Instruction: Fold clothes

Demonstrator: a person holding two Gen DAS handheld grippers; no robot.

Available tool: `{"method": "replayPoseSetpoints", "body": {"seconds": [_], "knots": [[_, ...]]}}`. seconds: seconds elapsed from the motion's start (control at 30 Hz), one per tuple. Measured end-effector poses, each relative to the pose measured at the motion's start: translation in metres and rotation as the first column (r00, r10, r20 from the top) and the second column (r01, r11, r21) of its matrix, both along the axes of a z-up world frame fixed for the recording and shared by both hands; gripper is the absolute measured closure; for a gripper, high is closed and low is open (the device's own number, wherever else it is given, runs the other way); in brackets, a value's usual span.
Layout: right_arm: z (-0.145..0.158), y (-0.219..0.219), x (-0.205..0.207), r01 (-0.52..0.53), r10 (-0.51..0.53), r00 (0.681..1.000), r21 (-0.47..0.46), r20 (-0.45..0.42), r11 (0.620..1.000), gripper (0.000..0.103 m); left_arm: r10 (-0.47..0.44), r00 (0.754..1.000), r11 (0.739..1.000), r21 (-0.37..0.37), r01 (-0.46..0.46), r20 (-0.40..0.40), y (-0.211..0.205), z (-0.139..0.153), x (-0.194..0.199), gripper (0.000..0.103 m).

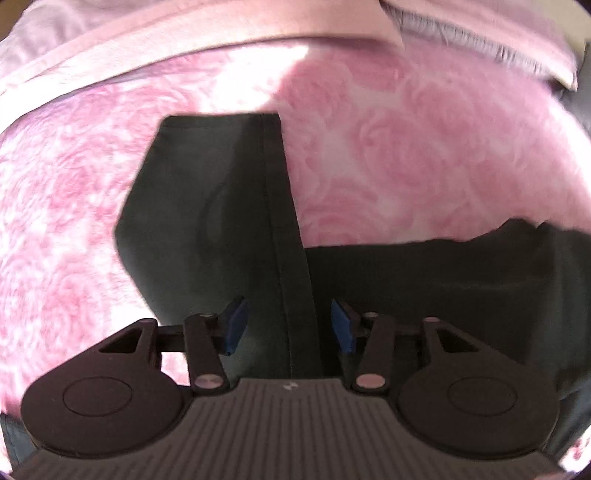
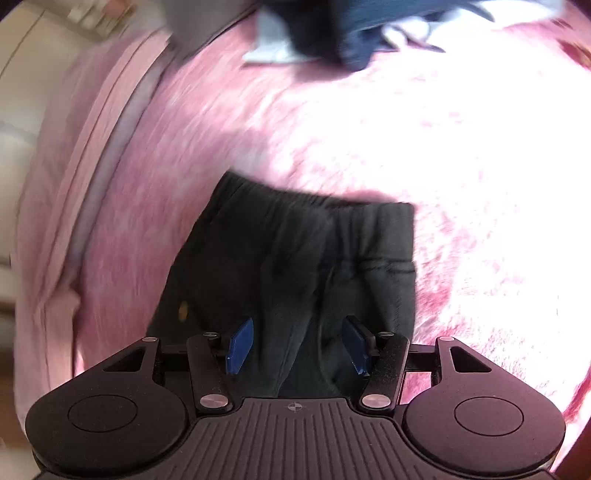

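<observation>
Trousers: dark trousers [image 1: 221, 206] lie on the pink rose-patterned bedspread [image 1: 406, 147], one leg laid up the bed, a second dark panel running off to its right.
Waistband: the gathered elastic end [image 2: 314, 206] lies flat, opposite the leg end.
Left gripper [image 1: 288, 325]: jaws apart, straddling the long side seam [image 1: 280, 221], pads not pressing cloth.
Right gripper [image 2: 297, 345]: jaws wide, poised over the seat below the waistband, holding nothing.
Progress: looks partly folded; further folds remain.
Waiting: a jumbled dark and pale pile [image 2: 351, 33] beyond the trousers, unfolded.
</observation>
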State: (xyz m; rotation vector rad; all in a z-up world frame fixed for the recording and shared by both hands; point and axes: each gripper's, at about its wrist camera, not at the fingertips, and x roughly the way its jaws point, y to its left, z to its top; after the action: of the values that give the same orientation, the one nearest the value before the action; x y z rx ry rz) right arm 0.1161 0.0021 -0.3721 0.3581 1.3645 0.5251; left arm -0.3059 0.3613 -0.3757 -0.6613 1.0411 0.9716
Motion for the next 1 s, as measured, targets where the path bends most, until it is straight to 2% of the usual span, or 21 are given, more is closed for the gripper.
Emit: {"method": "replayPoseSetpoints", "body": {"seconds": [0.03, 0.13, 0.2, 0.23, 0.3, 0.37, 0.47, 0.5, 0.53, 0.57, 0.6, 0.63, 0.7, 0.73, 0.77, 0.8, 0.83, 0.87, 0.9, 0.93, 1.0], "knots": [[-0.002, -0.004, 0.0, 0.027, -0.027, 1.0, 0.014, -0.007, 1.0, 0.046, -0.004, 1.0, 1.0, 0.002, 0.004, 0.008, -0.001, -0.003, -0.002, 0.097], [-0.002, -0.019, -0.001, 0.092, -0.091, 0.996, 0.073, -0.022, 0.993, 0.046, 0.055, 0.989, 0.995, 0.077, -0.066, 0.135, -0.016, 0.014, -0.028, 0.101], [-0.001, -0.029, 0.001, 0.117, -0.115, 0.993, 0.114, -0.021, 0.987, 0.046, 0.143, 0.955, 0.973, 0.14, -0.183, 0.259, -0.032, 0.034, -0.063, 0.101], [-0.002, -0.033, 0.002, 0.126, -0.124, 0.992, 0.134, -0.023, 0.983, 0.046, 0.198, 0.925, 0.951, 0.164, -0.261, 0.324, -0.044, 0.046, -0.086, 0.101], [-0.001, -0.037, 0.012, 0.14, -0.136, 0.99, 0.165, -0.035, 0.976, 0.046, 0.351, 0.851, 0.894, 0.131, -0.428, 0.39, -0.069, 0.056, -0.135, 0.101], [-0.003, -0.039, 0.016, 0.141, -0.135, 0.99, 0.184, -0.045, 0.973, 0.046, 0.494, 0.772, 0.837, 0.022, -0.547, 0.4, -0.09, 0.047, -0.172, 0.101], [-0.005, -0.036, 0.022, 0.098, -0.092, 0.995, 0.179, -0.041, 0.979, 0.046, 0.647, 0.647, 0.744, -0.149, -0.652, 0.403, -0.12, 0.02, -0.195, 0.101], [-0.007, -0.033, 0.025, 0.083, -0.077, 0.996, 0.169, -0.038, 0.982, 0.046, 0.675, 0.609, 0.718, -0.18, -0.672, 0.417, -0.126, 0.015, -0.197, 0.099], [-0.008, -0.029, 0.028, 0.068, -0.063, 0.997, 0.158, -0.035, 0.985, 0.046, 0.689, 0.581, 0.701, -0.193, -0.687, 0.433, -0.13, 0.013, -0.194, 0.089], [-0.01, -0.027, 0.03, 0.051, -0.046, 0.998, 0.157, -0.031, 0.986, 0.046, 0.695, 0.565, 0.692, -0.199, -0.694, 0.445, -0.132, 0.01, -0.19, 0.072], [-0.01, -0.026, 0.033, 0.036, -0.033, 0.999, 0.162, -0.022, 0.986, 0.046, 0.693, 0.563, 0.692, -0.199, -0.694, 0.449, -0.131, 0.007, -0.185, 0.066], [-0.009, -0.024, 0.035, 0.022, -0.02, 1.0, 0.167, -0.011, 0.986, 0.046, 0.697, 0.572, 0.692, -0.194, -0.696, 0.433, -0.128, 0.003, -0.18, 0.063], [-0.011, -0.022, 0.038, 0.004, -0.003, 1.0, 0.165, -0.009, 0.986, 0.046, 0.7, 0.586, 0.69, -0.179, -0.701, 0.408, -0.122, -0.004, -0.174, 0.067], [-0.013, -0.021, 0.039, -0.003, 0.005, 1.0, 0.163, -0.014, 0.987, 0.046, 0.698, 0.587, 0.691, -0.17, -0.703, 0.41, -0.12, -0.006, -0.173, 0.075], [-0.015, -0.02, 0.04, -0.012, 0.015, 1.0, 0.165, -0.016, 0.986, 0.046, 0.687, 0.597, 0.699, -0.154, -0.698, 0.414, -0.116, -0.006, -0.174, 0.099], [-0.017, -0.018, 0.04, -0.023, 0.026, 1.0, 0.167, -0.017, 0.986, 0.047, 0.674, 0.61, 0.71, -0.136, -0.692, 0.417, -0.112, -0.005, -0.176, 0.1], [-0.018, -0.016, 0.041, -0.039, 0.041, 0.999, 0.163, -0.007, 0.986, 0.058, 0.661, 0.616, 0.717, -0.119, -0.686, 0.429, -0.111, -0.001, -0.178, 0.101], [-0.016, -0.013, 0.041, -0.069, 0.068, 0.998, 0.158, 0.013, 0.985, 0.078, 0.638, 0.621, 0.729, -0.096, -0.678, 0.456, -0.112, 0.007, -0.18, 0.101], [-0.011, -0.011, 0.04, -0.095, 0.09, 0.995, 0.148, 0.04, 0.984, 0.081, 0.611, 0.625, 0.74, -0.071, -0.668, 0.486, -0.113, 0.017, -0.183, 0.101], [-0.004, -0.01, 0.038, -0.12, 0.112, 0.991, 0.137, 0.068, 0.983, 0.084, 0.572, 0.64, 0.759, -0.035, -0.651, 0.513, -0.117, 0.028, -0.184, 0.1], [0.015, -0.015, 0.034, -0.168, 0.144, 0.98, 0.19, 0.135, 0.967, 0.086, 0.495, 0.692, 0.791, 0.058, -0.609, 0.526, -0.134, 0.05, -0.183, 0.1]]}}
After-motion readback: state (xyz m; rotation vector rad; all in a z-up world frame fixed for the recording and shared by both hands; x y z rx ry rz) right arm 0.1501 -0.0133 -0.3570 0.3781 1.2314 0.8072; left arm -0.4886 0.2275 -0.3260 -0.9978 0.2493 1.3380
